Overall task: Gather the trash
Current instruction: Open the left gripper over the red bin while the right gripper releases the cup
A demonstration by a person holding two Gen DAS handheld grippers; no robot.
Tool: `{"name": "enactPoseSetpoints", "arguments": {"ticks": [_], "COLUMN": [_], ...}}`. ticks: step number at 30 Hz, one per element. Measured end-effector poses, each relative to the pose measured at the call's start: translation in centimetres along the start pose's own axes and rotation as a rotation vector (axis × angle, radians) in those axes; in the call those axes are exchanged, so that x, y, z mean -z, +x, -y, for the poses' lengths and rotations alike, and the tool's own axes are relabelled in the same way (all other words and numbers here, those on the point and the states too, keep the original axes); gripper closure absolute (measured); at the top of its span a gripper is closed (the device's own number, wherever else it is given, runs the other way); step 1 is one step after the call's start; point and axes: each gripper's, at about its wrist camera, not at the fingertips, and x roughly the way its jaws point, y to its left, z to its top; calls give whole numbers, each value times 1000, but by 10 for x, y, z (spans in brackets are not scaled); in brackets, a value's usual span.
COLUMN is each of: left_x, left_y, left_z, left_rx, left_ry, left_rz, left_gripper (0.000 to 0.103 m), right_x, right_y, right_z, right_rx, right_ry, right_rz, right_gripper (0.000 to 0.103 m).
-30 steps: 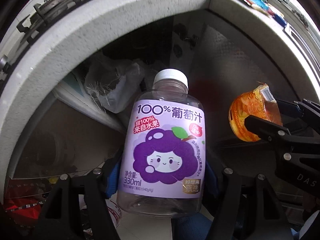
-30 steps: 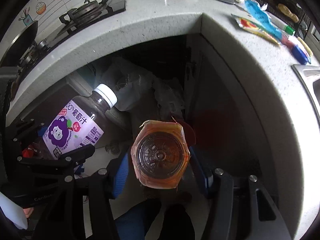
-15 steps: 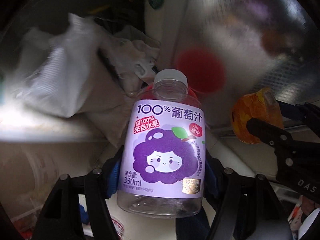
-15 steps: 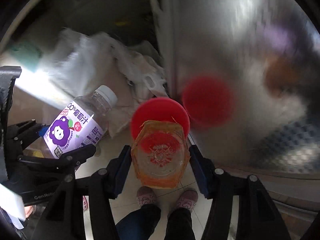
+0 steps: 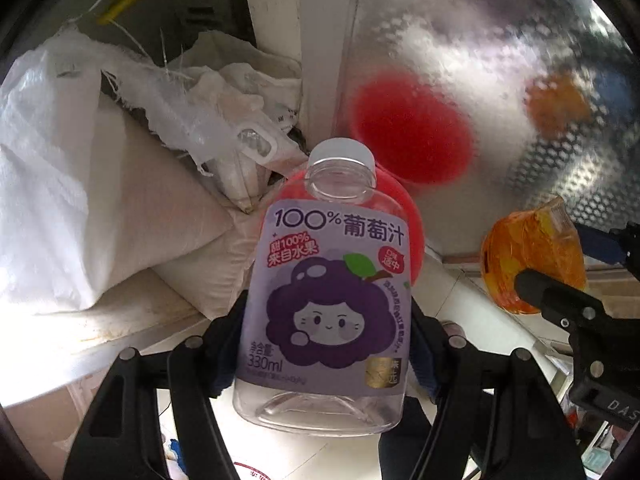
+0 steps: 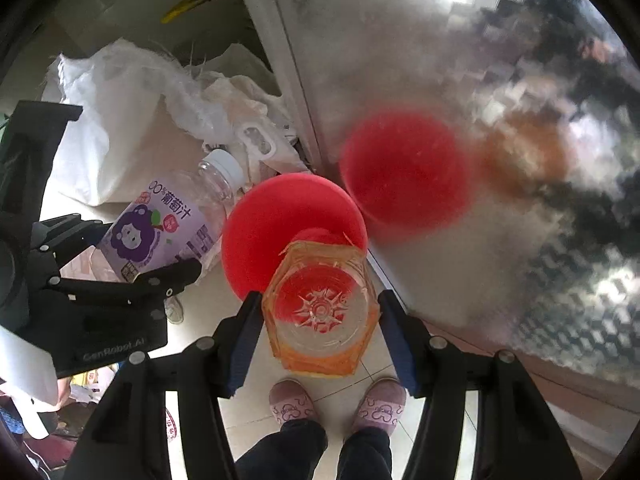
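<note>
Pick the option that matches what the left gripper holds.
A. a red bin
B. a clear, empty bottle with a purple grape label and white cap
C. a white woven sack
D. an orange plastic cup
B: the left gripper clamps the empty grape-juice bottle by its sides, while the orange cup sits in the right gripper above the red bin.

My left wrist camera sits just behind the left gripper (image 5: 326, 320) and looks steeply down along its 2 fingers, very close to the grape juice bottle (image 5: 326, 300) that fills the centre. My right wrist camera does the same behind the right gripper (image 6: 320, 316), close on the orange container (image 6: 320, 312), with the tiled floor (image 6: 448, 412) below. Both views share the red bin (image 6: 292, 228), the white sacks (image 5: 80, 200), the shiny metal panel (image 5: 500, 80), and each shows the other gripper at its edge.
</note>
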Motion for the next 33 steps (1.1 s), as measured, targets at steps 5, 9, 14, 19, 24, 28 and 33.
{"name": "enactPoseSetpoints", "arguments": {"ticks": [5,9,14,19,24,28,33], "left_x": [-8,-5,0,9,18,25,34], "left_y": [5,5,3,-5,-10,-16,-20], "left_z": [-4,-11,-15,-19,-31,-38,-47], "left_rx": [19,71,26,-18,-36,-57,-67], "left_ry": [-11,-61,-66,-68,-95,-113,-139], "left_rz": [-8,-37,-31,-28,-32,-27,-21], "left_gripper": [36,33,25,22,22,22,22], "right_x": [-1,0,4,2,1,1,3], "right_y": [0,9,10,15,16,17,14], "right_z": [-1,0,-6,-16,-30,-41,-51], "right_rx": [-4,0,-11,-13,-27,-34,-25], "right_ry": [-18,-38,-63,-98,-151,-195,-245], "right_rz": [9,10,-10,-19,-10,-5,14], "right_gripper": [47,47,47,47,47,46,45]}}
